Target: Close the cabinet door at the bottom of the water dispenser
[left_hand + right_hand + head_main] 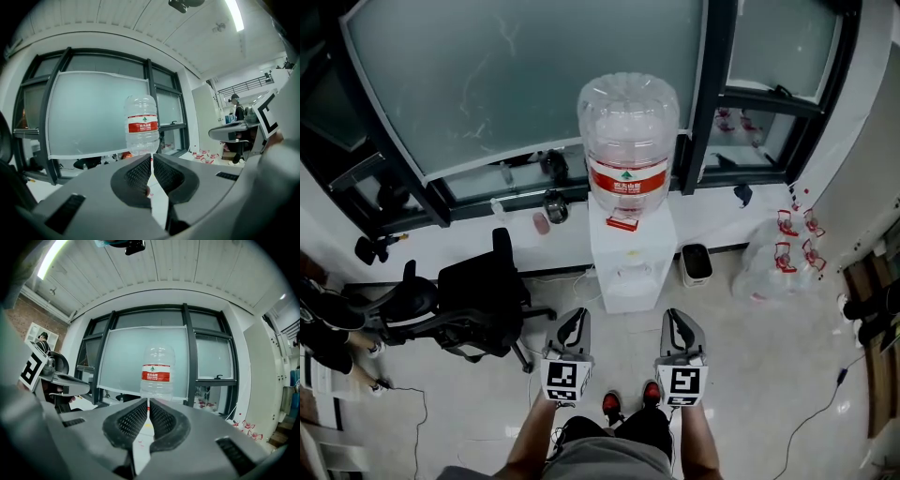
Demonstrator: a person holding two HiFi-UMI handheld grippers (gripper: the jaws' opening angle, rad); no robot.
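Boxy white water dispenser (630, 267) is topped by a ribbed clear bottle (628, 141); dimpled black jaws of left gripper (152, 161) and right gripper (148, 408) are clenched, empty.

My left gripper (576, 319) and right gripper (676, 319): grey bodies, dark jaws with fine cross-hatched pads, each bearing a cube of black-and-white square markers. Water dispenser (628, 267): white. Bottle (628, 117): clear, with a red label edged in white. Office chair (483, 298): black. My shoes (611, 405): red. Floor (759, 375): pale grey.
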